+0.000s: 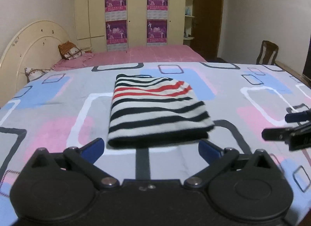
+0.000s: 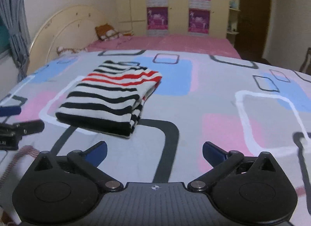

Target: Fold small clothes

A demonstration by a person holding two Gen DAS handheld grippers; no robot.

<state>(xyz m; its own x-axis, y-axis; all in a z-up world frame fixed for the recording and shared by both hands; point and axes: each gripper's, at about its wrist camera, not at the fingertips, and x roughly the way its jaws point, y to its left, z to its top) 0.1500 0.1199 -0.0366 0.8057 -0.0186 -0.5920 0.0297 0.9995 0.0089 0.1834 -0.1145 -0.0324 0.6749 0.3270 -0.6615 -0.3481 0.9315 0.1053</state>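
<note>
Your left gripper (image 1: 151, 149) stands wide, its two blue-padded fingers (image 1: 93, 148) spread apart with nothing between them; the near folded edge of the small garment (image 1: 155, 109), a white knit with black stripes and a band of red ones, lies just beyond the fingertips and clear of them; that garment sits folded into a neat rectangle on the bed cover (image 1: 252, 97), a grey sheet printed with pink, blue, white and dark rounded squares. Your right gripper (image 2: 154, 153) is likewise spread wide and empty; from its camera the folded garment lies ahead and to the left, apart from its fingers, with the layered side edges facing the view. Each gripper shows at the edge of the other's view, both off the cloth. Behind the cover you can see a pink sheet (image 1: 155, 54), a cream rounded headboard (image 1: 35, 37) and a cream wardrobe (image 1: 136, 8) with purple posters.
</note>
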